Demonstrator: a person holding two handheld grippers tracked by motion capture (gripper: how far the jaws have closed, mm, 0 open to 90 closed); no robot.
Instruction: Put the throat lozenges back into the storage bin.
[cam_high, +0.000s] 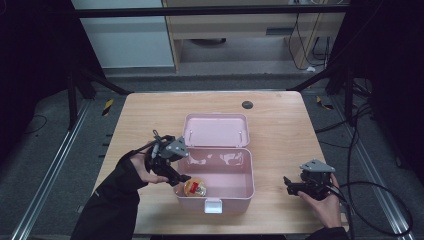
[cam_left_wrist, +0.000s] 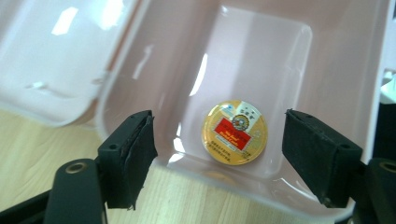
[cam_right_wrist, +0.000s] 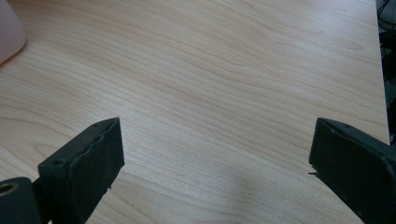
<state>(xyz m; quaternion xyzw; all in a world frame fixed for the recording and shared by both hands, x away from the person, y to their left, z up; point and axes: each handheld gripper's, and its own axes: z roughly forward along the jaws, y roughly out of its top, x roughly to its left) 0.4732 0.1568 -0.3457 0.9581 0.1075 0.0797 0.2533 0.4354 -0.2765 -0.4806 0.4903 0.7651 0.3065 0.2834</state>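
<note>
- We see the left gripper (cam_high: 181, 178) spread wide over the pink box (cam_high: 248, 175), round gold tin (cam_left_wrist: 235, 132) inside; its label print is probably unreadable.
- Right gripper (cam_high: 288, 185) gapes, empty, above the table (cam_high: 280, 125).

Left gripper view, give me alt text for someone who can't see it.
A round gold tin with a red label lies flat on the floor of an open pink box, seen between the left tongs, whose black jaws stand wide apart and hold nothing. The box's lid lies open at upper left, on a wooden table.
</note>
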